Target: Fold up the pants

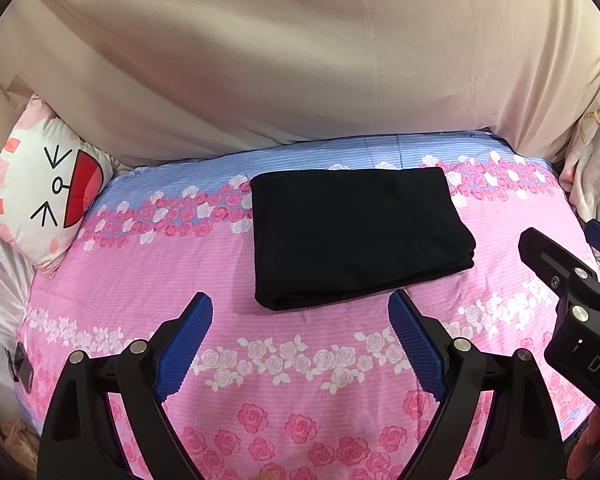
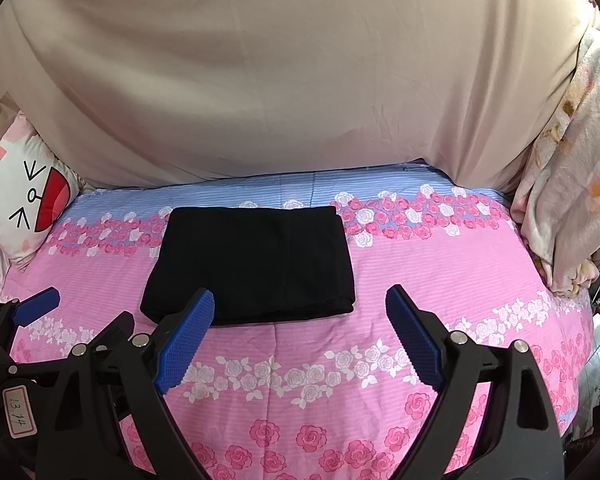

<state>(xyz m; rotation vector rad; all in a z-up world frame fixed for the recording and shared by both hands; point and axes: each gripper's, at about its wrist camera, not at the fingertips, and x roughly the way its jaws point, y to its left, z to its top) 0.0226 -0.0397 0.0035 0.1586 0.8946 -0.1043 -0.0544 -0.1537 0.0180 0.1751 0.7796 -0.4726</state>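
The black pants sit folded into a compact rectangle on the bed, resting flat on the pink rose-print bedspread just below its blue striped band. The stacked layers show along the near edge and at the right corner, where the folds pile up neatly.

The left gripper hangs over the bedspread just short of the pants' near edge, its jaws spread wide, blue textured pads facing each other with only flowered fabric between them. Nothing is held. From the right wrist view, that same gripper shows at the left edge, a blue pad tip poking out and a small white label reading "13.14" on its body.

The right gripper is also above the bed, jaws wide apart and empty. Its left pad overlaps the near-left corner of the pants in the view; whether it touches the cloth I cannot tell. The right pad is over bare bedspread, clear of the garment. In the left wrist view the right gripper comes in from the right edge, near the pants' right side but apart from them.

A cartoon-face cushion leans at the far left of the bed, a beige sheet hangs behind, and a pale flowered blanket is bunched at the right.
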